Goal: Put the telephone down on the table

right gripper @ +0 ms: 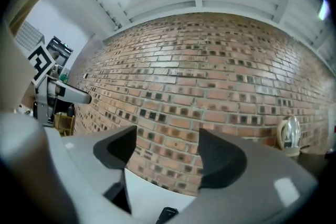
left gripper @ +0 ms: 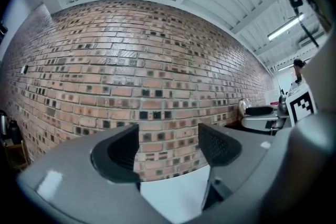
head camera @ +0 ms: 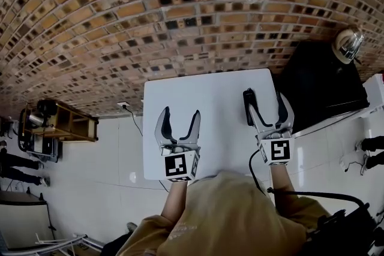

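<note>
A slim black telephone (head camera: 248, 110) lies flat on the white table (head camera: 204, 99) near its right side. My right gripper (head camera: 266, 96) hovers open just over it, its left finger lying along the phone. Only the phone's end (right gripper: 167, 215) shows at the bottom of the right gripper view, below my open right gripper (right gripper: 168, 150), whose jaws hold nothing. My left gripper (head camera: 180, 112) is open over the table's front middle. It holds nothing, and in its own view the left gripper (left gripper: 168, 145) frames only brick wall and table top.
A brick wall (head camera: 180, 9) stands behind the table. A black counter (head camera: 318, 87) at the right carries a metal kettle (head camera: 348, 45). A wooden cart (head camera: 60, 120) stands at the left, and a cable (head camera: 135, 120) runs over the floor. A person's legs (head camera: 21, 162) show far left.
</note>
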Available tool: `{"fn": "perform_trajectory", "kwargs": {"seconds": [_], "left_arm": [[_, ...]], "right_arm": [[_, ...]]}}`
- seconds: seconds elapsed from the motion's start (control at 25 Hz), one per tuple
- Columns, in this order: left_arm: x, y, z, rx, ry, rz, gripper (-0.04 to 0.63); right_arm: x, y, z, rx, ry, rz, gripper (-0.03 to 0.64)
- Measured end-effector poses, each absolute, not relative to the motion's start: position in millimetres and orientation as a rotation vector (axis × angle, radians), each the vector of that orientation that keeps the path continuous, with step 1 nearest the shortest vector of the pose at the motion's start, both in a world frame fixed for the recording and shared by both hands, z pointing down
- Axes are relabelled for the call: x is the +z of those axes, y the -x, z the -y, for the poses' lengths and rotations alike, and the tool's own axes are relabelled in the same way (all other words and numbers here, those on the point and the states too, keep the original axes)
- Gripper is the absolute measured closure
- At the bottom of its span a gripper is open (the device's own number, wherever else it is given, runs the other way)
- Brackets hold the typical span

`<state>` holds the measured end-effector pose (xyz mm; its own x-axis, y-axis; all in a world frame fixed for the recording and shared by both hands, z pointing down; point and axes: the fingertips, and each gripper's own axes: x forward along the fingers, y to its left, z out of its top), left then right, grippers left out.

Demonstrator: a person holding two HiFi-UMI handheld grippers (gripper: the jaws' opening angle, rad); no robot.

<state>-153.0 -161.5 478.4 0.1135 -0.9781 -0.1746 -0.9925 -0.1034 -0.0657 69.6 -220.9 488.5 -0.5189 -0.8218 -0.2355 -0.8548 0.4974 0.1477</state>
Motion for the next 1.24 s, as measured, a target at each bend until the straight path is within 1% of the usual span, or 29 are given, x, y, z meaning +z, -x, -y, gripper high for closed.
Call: {"fn": "perform_trajectory", "kwargs": {"seconds": [0.12,0.4,0.76,0.92,1.24], "left_arm": [[477.0,150.7,157.9,0.136,2.224,-1.977,0.245],[475.0,147.4,153.5,0.142,2.236,-1.96,0.245],[475.4,152.2,148.6,0.155,2.239,-1.965,0.245],[476.4,157.6,146.8,0.157,2.233,-1.974,0.245],[477.4,163.9,144.6,0.16,2.238,-1.97,0.245]], "right_arm": [[479.3,-70.4,201.7,0.32,1.432,-2.567,0.259],[450.5,-62.7,187.5,0.333,1.408,-2.546,0.262],[464.0,-37.2,175.2,0.302,1.363,-2.599,0.267],[451.5,-39.8,172.9,0.288,1.37,-2.535,0.303],[454.8,-35.5,174.0,0.261,1.383,-2.543,0.307]]}}
